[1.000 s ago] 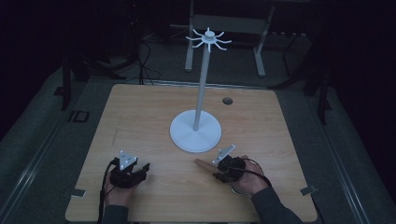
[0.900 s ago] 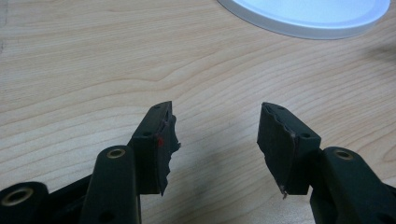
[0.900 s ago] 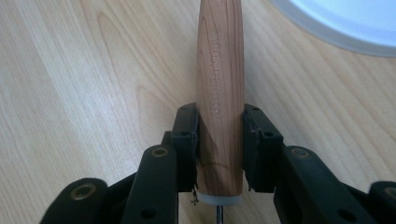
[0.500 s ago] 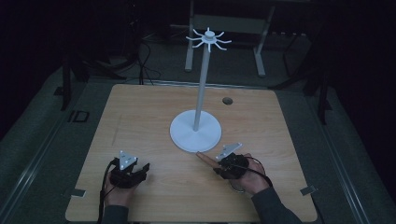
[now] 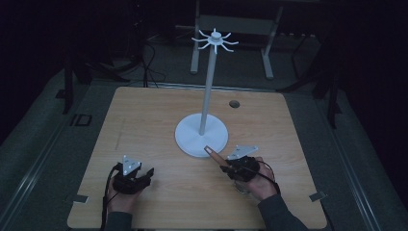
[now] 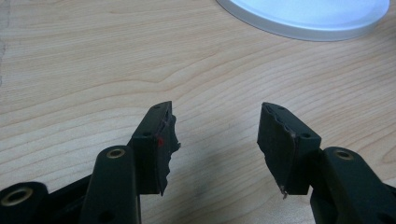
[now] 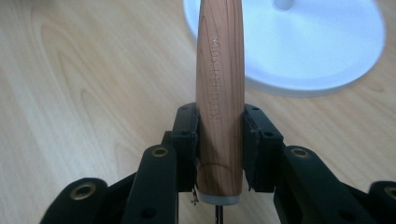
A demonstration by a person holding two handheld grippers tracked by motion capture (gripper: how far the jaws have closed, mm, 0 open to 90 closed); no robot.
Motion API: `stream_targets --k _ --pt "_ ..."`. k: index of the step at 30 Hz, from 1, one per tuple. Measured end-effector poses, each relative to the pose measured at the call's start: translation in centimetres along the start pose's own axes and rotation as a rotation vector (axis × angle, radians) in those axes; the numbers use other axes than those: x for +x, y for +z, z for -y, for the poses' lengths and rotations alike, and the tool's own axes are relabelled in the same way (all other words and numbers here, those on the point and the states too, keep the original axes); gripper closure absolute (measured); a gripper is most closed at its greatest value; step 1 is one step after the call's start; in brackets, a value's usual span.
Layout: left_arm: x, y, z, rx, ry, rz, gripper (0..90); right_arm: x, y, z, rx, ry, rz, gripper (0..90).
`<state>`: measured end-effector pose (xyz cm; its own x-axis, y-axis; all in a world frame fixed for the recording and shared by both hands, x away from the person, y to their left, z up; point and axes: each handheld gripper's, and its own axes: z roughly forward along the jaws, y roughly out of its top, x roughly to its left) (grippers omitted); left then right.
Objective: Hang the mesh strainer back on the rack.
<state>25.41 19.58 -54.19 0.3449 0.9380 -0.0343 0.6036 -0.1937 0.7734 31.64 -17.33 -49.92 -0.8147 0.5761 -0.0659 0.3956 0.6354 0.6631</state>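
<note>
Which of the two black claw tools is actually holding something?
The right gripper, in the hand nearer the white stand. Its jaws clamp a wooden handle that points toward the stand's base. The left gripper stands open over bare table.

- A wooden table took up the middle of the high view, pale and grained, with rounded corners.
- A small dark round hole sat in the tabletop near its far edge, right of the middle.
- Tape tabs stuck out at both near corners of the table.
- A grey floor ran around the table, dim in the low light.
- Metal legs of a frame stood on the floor beyond the far edge.
- Dark cables lay looped on the floor at the far left, beside black stand legs.
</note>
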Motion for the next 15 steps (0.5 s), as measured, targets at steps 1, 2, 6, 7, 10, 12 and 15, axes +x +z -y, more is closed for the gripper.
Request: stream_targets --k 1,2,6,7,10,12,15 --pt "-0.01 0.01 0.0 0.0 0.0 0.0 45.9 -0.05 -0.07 -0.03 -0.008 0.009 0.003 68.9" --pt "-0.01 0.01 0.01 0.0 0.001 0.0 45.9 -0.14 -0.11 -0.06 -0.016 0.018 0.002 68.9" --pt "-0.01 0.0 0.01 0.0 0.001 -0.001 45.9 -0.35 -0.3 -0.1 -0.056 0.038 0.018 68.9" --pt "-0.01 0.0 0.0 0.0 0.001 -0.001 45.9 -0.4 -0.36 -0.12 -0.065 0.043 0.02 68.9" --pt "-0.03 0.02 0.0 -0.001 0.001 -0.001 45.9 -0.42 -0.57 -0.22 -0.089 0.048 0.028 68.9" --pt "-0.06 0.03 -0.02 0.001 0.002 -0.001 45.9 -0.46 -0.73 -0.32 -0.103 0.051 0.034 69.0" --pt "-0.06 0.04 -0.03 0.002 0.002 0.0 45.9 -0.55 -0.99 -0.47 -0.126 0.058 0.042 69.0"
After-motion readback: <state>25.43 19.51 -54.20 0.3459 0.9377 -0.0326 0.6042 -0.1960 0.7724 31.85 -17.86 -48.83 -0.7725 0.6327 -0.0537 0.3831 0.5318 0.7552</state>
